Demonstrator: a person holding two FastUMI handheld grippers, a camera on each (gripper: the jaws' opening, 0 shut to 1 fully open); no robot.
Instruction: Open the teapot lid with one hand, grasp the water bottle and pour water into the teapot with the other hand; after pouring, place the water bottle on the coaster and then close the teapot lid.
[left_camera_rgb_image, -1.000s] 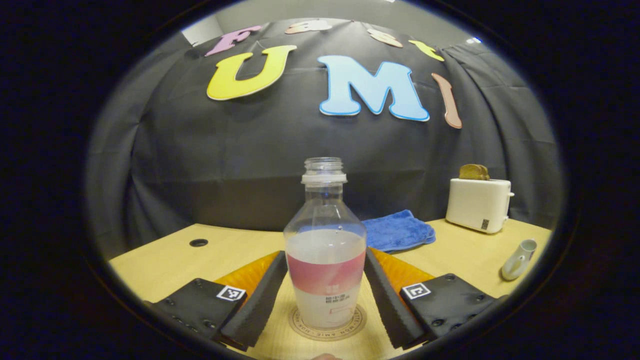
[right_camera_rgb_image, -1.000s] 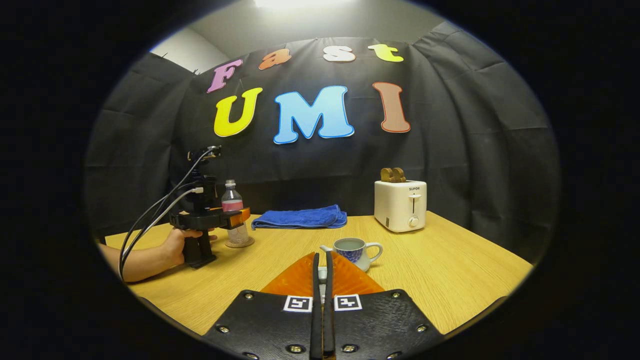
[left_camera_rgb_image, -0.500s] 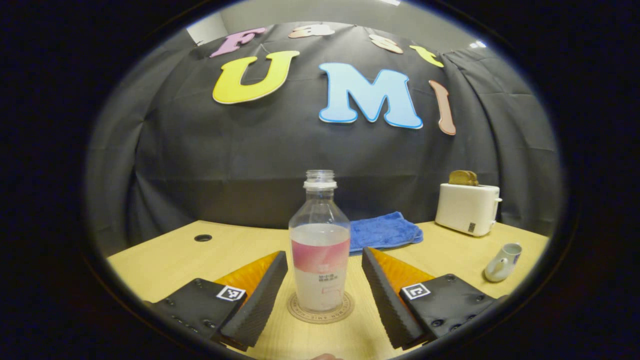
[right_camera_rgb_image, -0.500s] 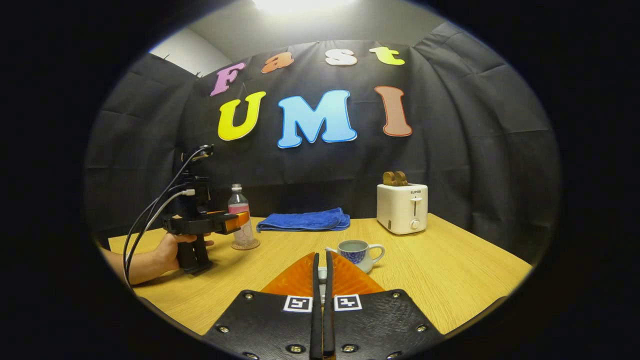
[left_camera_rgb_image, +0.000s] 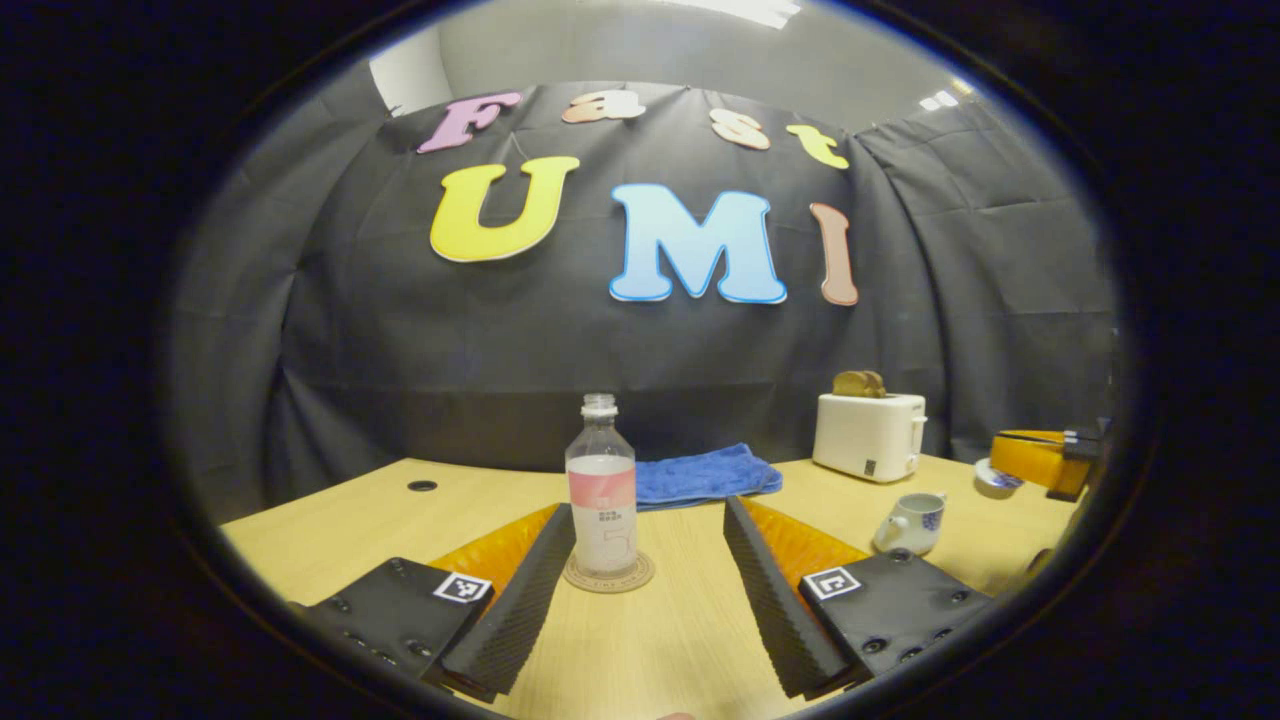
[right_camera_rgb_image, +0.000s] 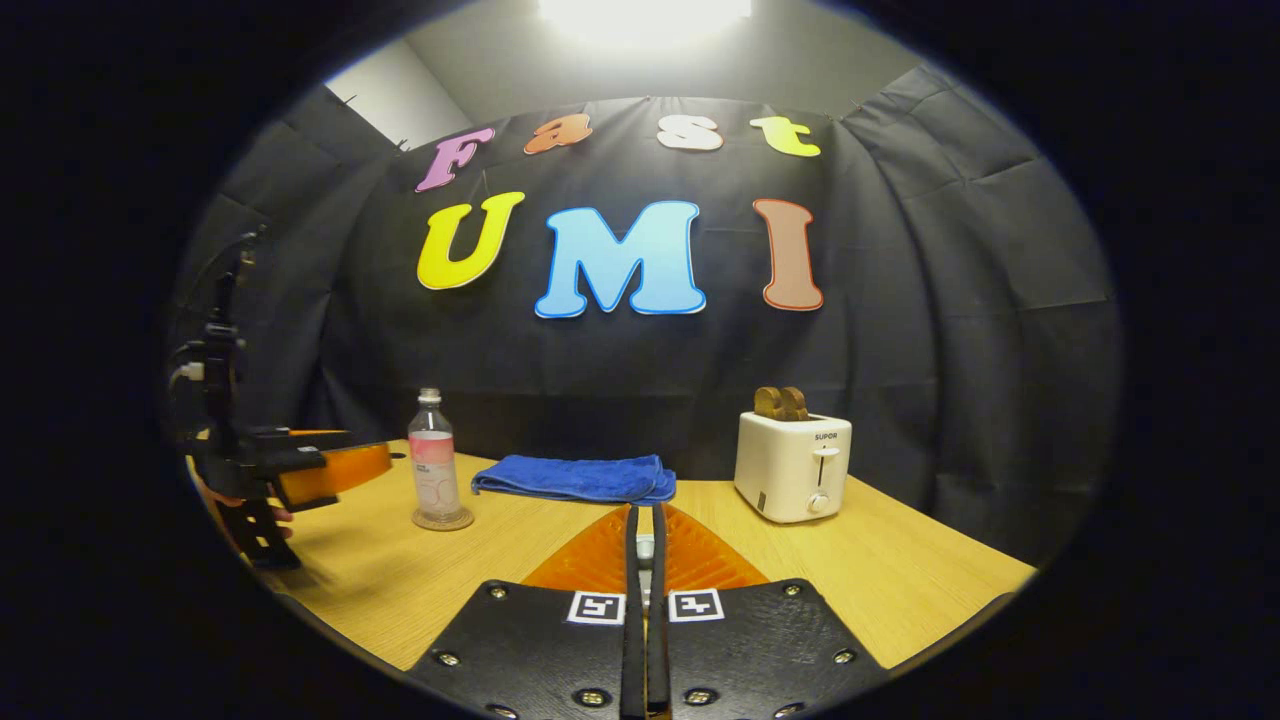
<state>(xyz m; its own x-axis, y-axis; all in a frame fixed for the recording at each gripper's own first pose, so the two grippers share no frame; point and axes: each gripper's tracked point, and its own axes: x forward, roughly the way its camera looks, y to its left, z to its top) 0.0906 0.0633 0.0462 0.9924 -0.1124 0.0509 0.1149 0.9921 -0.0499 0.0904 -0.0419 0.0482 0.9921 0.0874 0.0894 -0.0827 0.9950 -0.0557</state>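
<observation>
Water bottle (left_camera_rgb_image: 601, 485) stands upright on the coaster (left_camera_rgb_image: 608, 575), long axis vertical, uncapped neck up, partly filled. Left gripper (left_camera_rgb_image: 648, 560) gapes wide and empty, bottle just beyond its fingertips, apart. Teapot (left_camera_rgb_image: 911, 523) sits right on the table (left_camera_rgb_image: 330, 520), spout facing left. Right gripper (right_camera_rgb_image: 644, 545) is pinched on the small pale lid (right_camera_rgb_image: 645, 548).

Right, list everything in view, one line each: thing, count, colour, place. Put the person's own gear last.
water bottle: 1, clear with pink band, uncapped, upright on the coaster
coaster: 1, tan, round, on the table
teapot: 1, white with blue pattern, lid off, right of the bottle
lid: 1, white and blue, held at the right gripper
towel: 1, blue, folded, near the wall
toaster: 1, white, toast in it, back right
table: 1, light wood
left gripper: 1, open, short of the bottle
right gripper: 1, fingers nearly together on the lid
</observation>
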